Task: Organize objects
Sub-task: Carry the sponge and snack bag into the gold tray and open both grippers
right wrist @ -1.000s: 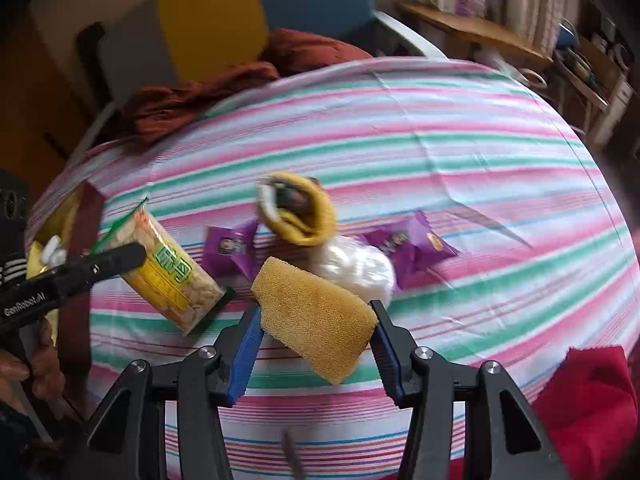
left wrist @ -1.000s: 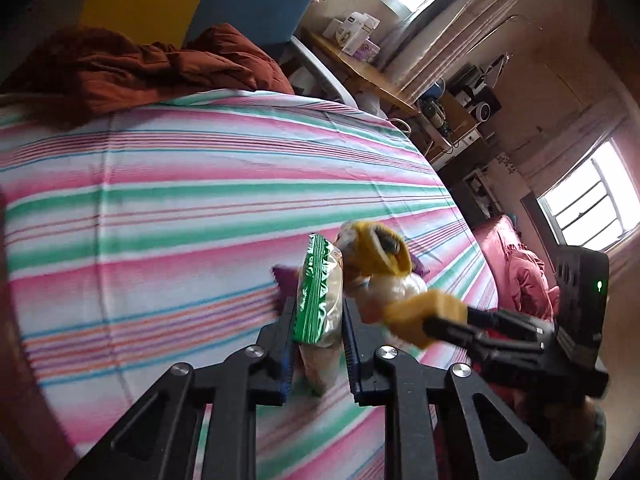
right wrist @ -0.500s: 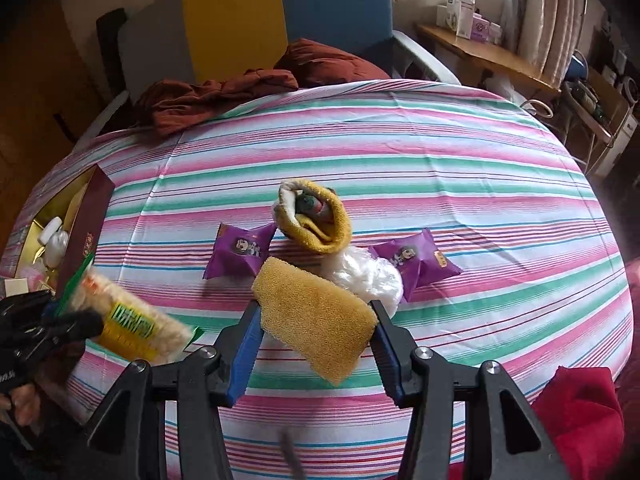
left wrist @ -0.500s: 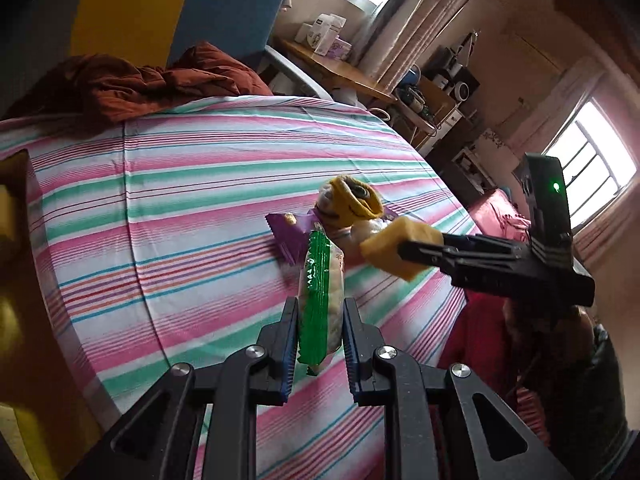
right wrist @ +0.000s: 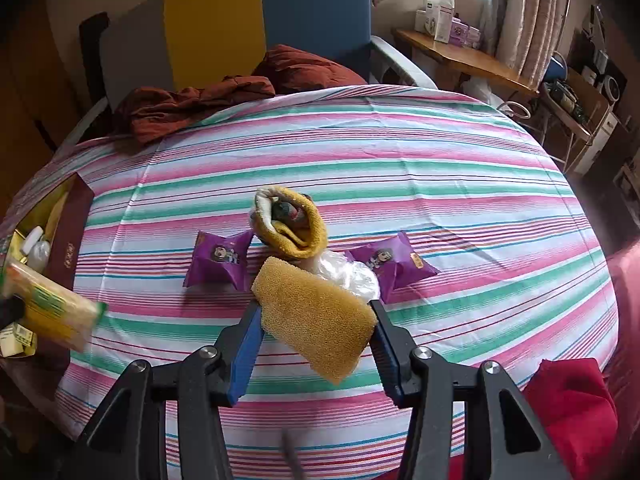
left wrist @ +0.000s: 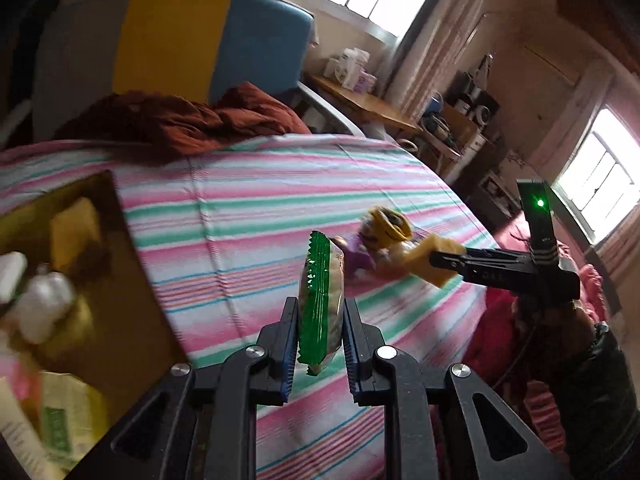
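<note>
My left gripper [left wrist: 320, 312] is shut on a green-edged snack packet [left wrist: 322, 292], held above the striped table near the open brown box [left wrist: 132, 280]; the packet shows blurred in the right wrist view [right wrist: 52, 312]. My right gripper [right wrist: 316, 316] is shut on a yellow sponge [right wrist: 316, 316], also seen in the left wrist view [left wrist: 434, 258]. On the cloth lie a rolled yellow towel [right wrist: 292, 220], two purple snack packets [right wrist: 220, 256] [right wrist: 392, 264] and a crumpled clear bag [right wrist: 348, 274].
The box [right wrist: 68, 236] at the table's left edge holds small bottles and packets. A rust-brown cloth [right wrist: 192, 104] lies at the far edge before a blue and yellow chair [right wrist: 256, 24]. A red cloth [right wrist: 572, 400] lies at the near right.
My left gripper has carried the snack packet left, away from the pile and up to the box. My right gripper has kept hold of the sponge, nearly still above the pile.
</note>
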Tool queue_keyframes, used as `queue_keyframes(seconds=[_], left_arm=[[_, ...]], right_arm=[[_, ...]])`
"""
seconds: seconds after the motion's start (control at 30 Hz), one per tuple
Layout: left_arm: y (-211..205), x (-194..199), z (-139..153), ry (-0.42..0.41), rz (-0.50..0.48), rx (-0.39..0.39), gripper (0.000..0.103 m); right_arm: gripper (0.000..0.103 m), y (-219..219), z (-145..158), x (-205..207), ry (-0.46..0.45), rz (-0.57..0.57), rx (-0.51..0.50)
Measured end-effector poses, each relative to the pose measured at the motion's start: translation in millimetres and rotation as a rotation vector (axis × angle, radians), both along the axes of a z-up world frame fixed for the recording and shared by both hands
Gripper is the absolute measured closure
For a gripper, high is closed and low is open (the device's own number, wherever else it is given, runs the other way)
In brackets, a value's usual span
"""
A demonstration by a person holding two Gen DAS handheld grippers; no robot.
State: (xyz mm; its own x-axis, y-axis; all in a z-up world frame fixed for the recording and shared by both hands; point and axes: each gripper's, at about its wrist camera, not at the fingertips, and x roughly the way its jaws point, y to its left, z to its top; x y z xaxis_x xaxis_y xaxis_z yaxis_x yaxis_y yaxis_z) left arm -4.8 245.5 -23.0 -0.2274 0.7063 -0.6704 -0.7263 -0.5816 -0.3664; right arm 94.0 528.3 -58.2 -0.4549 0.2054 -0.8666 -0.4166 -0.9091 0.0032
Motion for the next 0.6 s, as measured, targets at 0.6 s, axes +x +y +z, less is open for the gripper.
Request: queue_keyframes(seconds=[0.6], left_arm=[[-85,-11,39,0.225,0.202,0.0,0.082]], right_arm=[[0.052,-46,6,-27,-0.015,0.055,0.036]])
